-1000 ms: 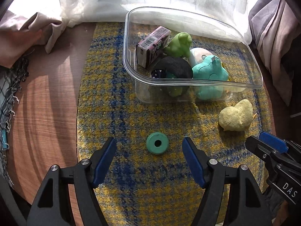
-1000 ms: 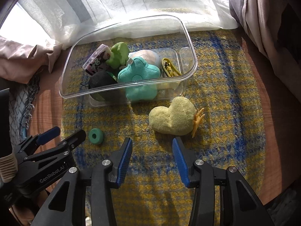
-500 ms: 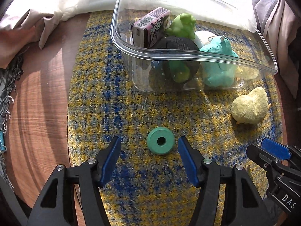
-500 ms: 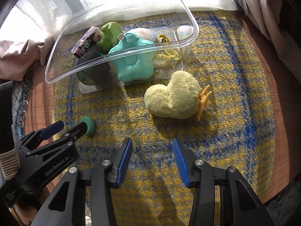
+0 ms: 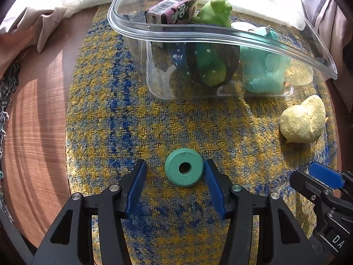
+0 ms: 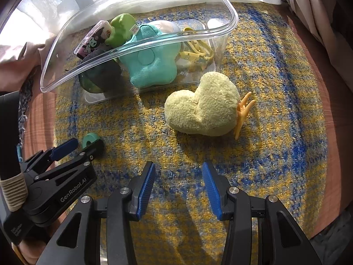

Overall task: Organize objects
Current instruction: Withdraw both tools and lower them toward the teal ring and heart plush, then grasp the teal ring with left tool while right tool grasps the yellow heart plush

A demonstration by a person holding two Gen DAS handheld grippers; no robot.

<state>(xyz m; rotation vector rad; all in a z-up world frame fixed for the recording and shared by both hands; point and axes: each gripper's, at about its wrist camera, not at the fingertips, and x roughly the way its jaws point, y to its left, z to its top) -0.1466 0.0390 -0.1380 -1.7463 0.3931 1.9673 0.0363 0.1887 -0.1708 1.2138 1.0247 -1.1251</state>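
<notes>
While several toys already sit in the clear plastic bin, the green ring lies on the mat between the wide left gripper, and the yellow plush chick awaits the wide, empty right gripper.

Bright sunlight from behind sheer curtain, glare on clear bin rim, hard shadows, fisheye-curved dark corners
</notes>
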